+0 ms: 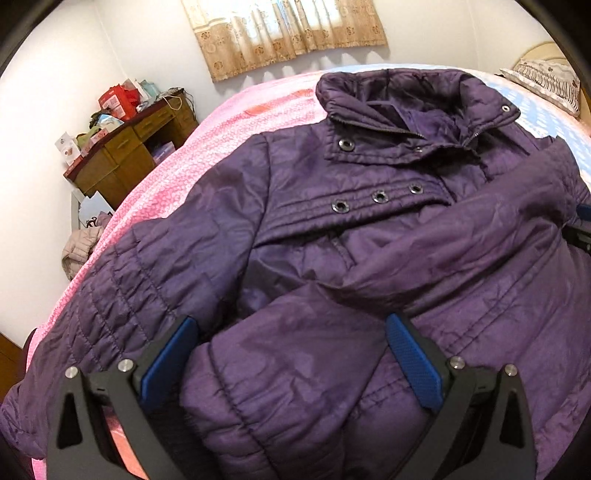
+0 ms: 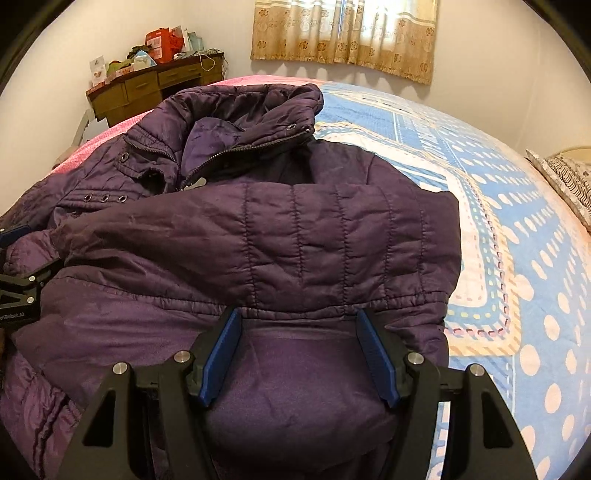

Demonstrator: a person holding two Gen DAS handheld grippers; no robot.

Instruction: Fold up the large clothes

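Note:
A purple quilted jacket (image 1: 369,240) lies face up on the bed, collar at the far end, both sleeves folded across its front. It also shows in the right wrist view (image 2: 258,236). My left gripper (image 1: 291,325) is open, its blue fingers (image 1: 410,354) on either side of a puffy fold near the hem. My right gripper (image 2: 297,314) is open, its blue fingers (image 2: 373,350) straddling the lower hem just below the folded sleeve cuff. The left gripper's black body shows at the left edge of the right wrist view (image 2: 18,291).
The bed has a pink cover (image 1: 207,147) on the left and a blue dotted quilt (image 2: 517,229) on the right. A cluttered wooden desk (image 1: 129,147) stands by the far wall under a curtain (image 2: 343,33). A pillow (image 2: 569,181) lies at the far right.

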